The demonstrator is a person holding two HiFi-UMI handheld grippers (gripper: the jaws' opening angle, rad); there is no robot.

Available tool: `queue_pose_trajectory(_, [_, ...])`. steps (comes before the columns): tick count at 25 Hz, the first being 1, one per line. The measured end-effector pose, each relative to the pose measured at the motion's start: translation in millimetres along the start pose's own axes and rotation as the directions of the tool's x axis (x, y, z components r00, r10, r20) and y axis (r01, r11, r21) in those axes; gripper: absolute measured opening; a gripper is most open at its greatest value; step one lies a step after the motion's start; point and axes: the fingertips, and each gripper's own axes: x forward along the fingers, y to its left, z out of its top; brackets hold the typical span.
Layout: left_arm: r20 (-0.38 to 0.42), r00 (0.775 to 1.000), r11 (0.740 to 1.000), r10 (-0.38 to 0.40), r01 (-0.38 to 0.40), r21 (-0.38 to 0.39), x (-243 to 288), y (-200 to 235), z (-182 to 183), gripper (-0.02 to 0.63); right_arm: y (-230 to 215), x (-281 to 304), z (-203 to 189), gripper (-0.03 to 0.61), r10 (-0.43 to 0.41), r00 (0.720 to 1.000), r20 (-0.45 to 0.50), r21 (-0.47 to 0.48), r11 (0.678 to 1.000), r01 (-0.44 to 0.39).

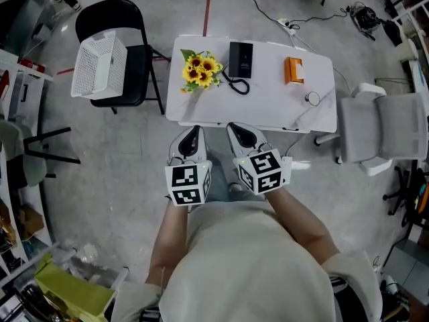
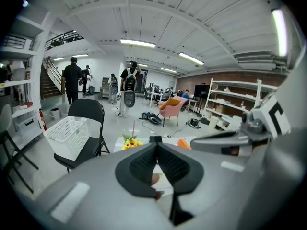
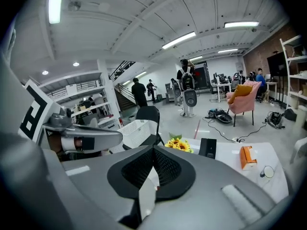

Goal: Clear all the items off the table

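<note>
Flowers lie at the left end of the white table. A black box with a cord sits just beside them. An orange box sits further right. A small round thing lies near the right front edge.

The left claw and the right claw hang side by side at the near edge of the table. Each one is shut tight, with nothing in it.

A white basket rests on a black chair left of the table.
</note>
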Motion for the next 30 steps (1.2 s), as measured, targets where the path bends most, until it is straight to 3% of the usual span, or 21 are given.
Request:
queue_pose_trajectory(17, [-0.103,0.991,0.996,-0.08,0.076,-0.043,96.5,104.5,-10.7,0.009,-4.2,143.5,-10.1,0.001,-0.011,0.988,-0.154,0.033,0.999,0.016])
queue_pose_trajectory(19, [-0.113,0.99,0.995,-0.089,0.084,-0.048,107.4,113.2,-13.4,0.009,-7.0,156.5,-14.3,0.057,-0.006,0.985,-0.17,0.045,0.999,0.013])
queue_pose_trajectory(30, [-0.177,0.979,0.994,-0.104,0.099,-0.037,166.0,145.0,-39.8,0.009,-39.7,209.2,-43.8,0.139,-0.025,0.976,-0.215,0.088,0.995,0.045])
